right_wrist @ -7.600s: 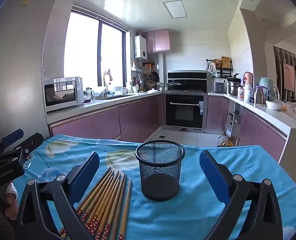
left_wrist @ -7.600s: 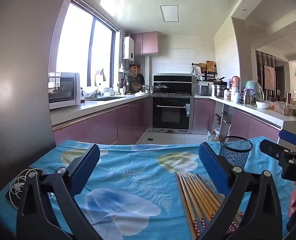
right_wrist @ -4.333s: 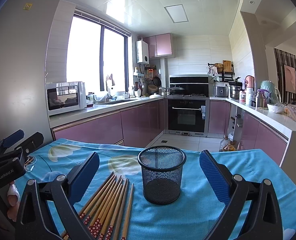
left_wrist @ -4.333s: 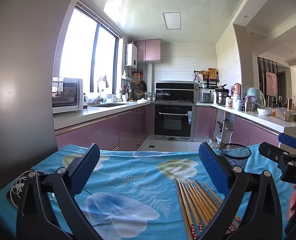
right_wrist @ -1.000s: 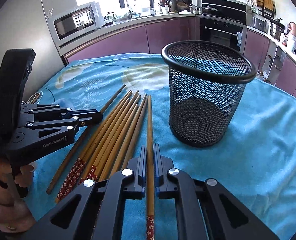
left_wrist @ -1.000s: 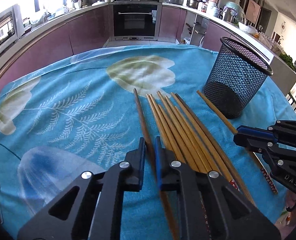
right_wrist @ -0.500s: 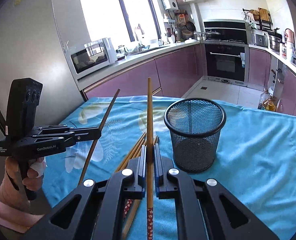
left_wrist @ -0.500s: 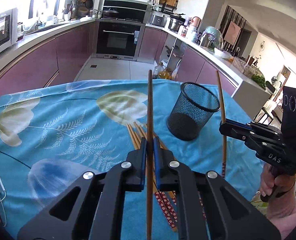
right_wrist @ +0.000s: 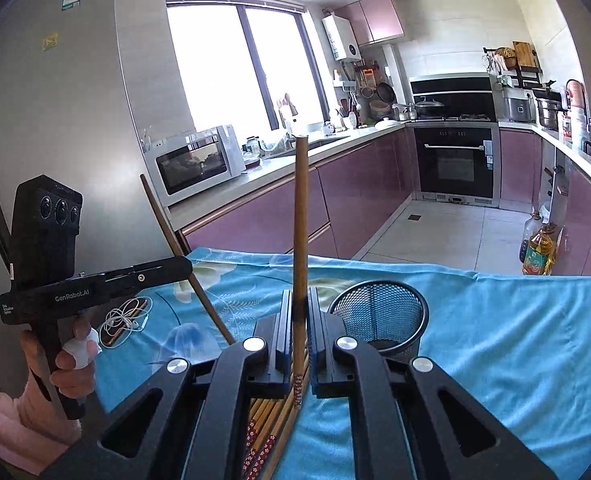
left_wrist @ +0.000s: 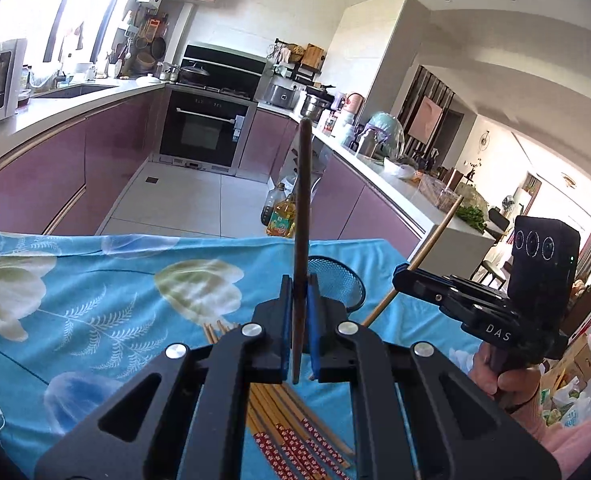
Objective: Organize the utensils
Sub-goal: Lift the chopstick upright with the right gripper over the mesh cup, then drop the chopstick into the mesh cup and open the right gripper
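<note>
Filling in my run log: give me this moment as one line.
left gripper: shut on dark chopstick | right gripper: shut on light chopstick | mesh cup: empty, upright | remaining chopsticks: on tablecloth

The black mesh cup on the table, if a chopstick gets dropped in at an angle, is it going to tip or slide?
The mesh cup looks light, being open wire mesh and seemingly empty, so a slanted knock on its rim could nudge it. Its base seems nearly as wide as its mouth, which probably resists tipping. The blue tablecloth beneath likely limits sliding.

Blue floral tablecloth [right_wrist: 495, 320], black mesh cup [right_wrist: 379, 316], brown chopsticks [right_wrist: 271, 420] with red patterned ends.
</note>
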`<state>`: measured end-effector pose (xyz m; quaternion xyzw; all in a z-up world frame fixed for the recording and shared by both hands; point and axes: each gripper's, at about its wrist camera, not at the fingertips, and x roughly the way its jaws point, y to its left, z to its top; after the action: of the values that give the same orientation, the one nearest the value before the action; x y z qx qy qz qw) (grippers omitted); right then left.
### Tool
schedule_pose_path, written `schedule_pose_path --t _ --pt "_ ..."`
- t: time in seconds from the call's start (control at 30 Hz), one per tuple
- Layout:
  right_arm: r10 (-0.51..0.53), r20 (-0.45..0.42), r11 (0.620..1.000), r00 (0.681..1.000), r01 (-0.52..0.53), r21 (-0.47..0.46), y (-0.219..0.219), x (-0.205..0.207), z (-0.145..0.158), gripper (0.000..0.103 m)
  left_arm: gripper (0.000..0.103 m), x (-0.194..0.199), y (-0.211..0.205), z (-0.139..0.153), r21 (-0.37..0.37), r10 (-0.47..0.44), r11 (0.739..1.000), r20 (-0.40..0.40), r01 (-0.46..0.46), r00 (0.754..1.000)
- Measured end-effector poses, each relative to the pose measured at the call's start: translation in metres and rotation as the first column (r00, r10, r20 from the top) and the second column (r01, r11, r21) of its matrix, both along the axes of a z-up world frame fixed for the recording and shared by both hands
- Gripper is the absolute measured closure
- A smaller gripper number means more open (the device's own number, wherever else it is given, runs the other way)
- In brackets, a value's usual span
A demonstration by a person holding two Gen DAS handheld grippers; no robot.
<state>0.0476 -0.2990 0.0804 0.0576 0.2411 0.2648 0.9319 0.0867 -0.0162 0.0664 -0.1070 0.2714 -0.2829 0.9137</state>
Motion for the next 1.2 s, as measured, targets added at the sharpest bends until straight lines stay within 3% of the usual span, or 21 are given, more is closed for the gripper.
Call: schedule_pose_path --t 0.4,0.63,0.8,1.2 --pt "-0.052 0.123 0.999 0.991 0.052 0.008 -0.021 0.01 0.058 0.097 0.095 0.02 -0.041 0.059 -0.03 -0.04 0.999 0.116 0.044 0.992" --pt "-0.09 0.128 0.996 0.988 0.089 0.016 -0.031 0.026 0.059 0.097 0.095 0.029 -0.068 0.076 0.015 -0.048 0.999 0.145 0.047 0.988" --pt "-0.095 0.073 0.995 0.993 0.097 -0.011 -0.029 0.042 0.043 0.097 0.095 0.042 -0.082 0.066 0.049 -0.045 0.998 0.115 0.04 0.992" --pt "-0.079 -0.186 0.99 0.979 0.056 -0.129 -0.014 0.083 -0.021 0.097 0.095 0.071 -0.113 -0.002 0.195 -0.092 0.976 -0.054 0.101 0.994"
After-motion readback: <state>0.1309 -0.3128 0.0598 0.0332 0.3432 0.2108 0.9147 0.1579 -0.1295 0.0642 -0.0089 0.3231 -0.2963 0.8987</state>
